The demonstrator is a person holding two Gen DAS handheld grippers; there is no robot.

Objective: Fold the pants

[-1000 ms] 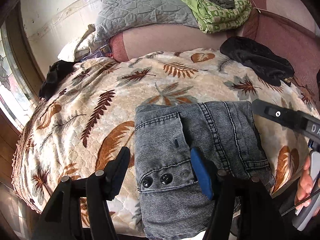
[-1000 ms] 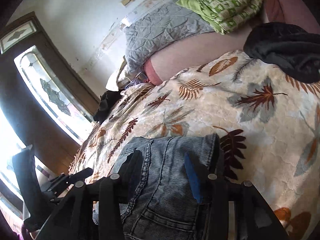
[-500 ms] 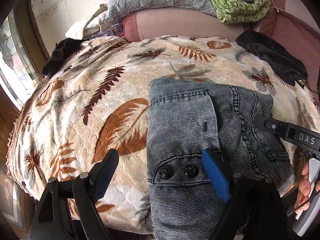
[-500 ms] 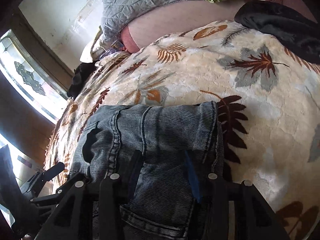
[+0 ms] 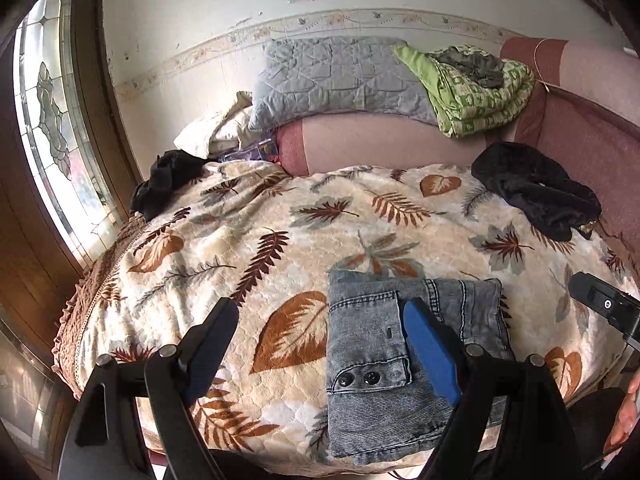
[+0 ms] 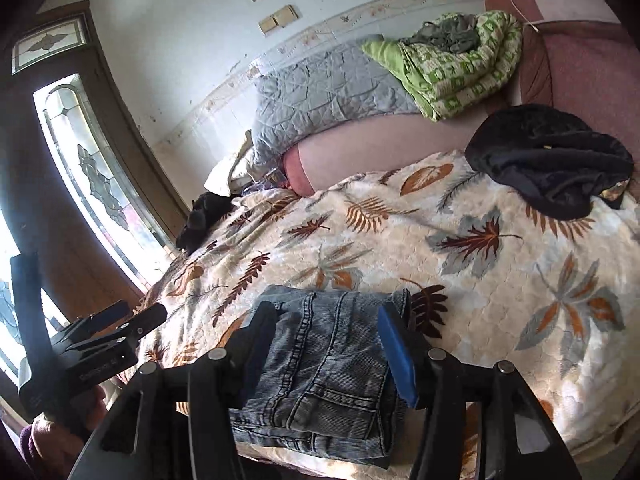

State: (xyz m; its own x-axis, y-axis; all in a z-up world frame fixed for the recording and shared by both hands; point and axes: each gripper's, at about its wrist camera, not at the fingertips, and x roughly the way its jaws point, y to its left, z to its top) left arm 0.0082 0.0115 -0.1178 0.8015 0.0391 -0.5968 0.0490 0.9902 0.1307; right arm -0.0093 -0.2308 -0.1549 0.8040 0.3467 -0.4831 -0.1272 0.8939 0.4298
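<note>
The grey-blue denim pants (image 5: pixel 376 360) lie folded in a compact rectangle near the front edge of the leaf-print bedspread (image 5: pixel 248 240). My left gripper (image 5: pixel 320 316) hovers above and in front of them, open wide, with nothing between its pads; its blue pad overlaps the denim only in the picture. In the right wrist view the same pants (image 6: pixel 328 360) sit below my right gripper (image 6: pixel 325 316). Its jaws are opening, and the denim shows between the fingers without either pad pressing on it. The other gripper (image 6: pixel 104 332) appears at the left.
A black garment (image 5: pixel 536 196) lies at the back right of the bed, another dark one (image 5: pixel 168 176) at the back left. A grey quilt (image 5: pixel 340 76) and a green blanket (image 5: pixel 472 84) are piled on the pink headboard. A tall window (image 5: pixel 52 120) stands on the left.
Both grippers have risen and drawn back from the folded pants, which stay on the bed. The left jaws have spread wider, and the right jaws have parted off the denim.
</note>
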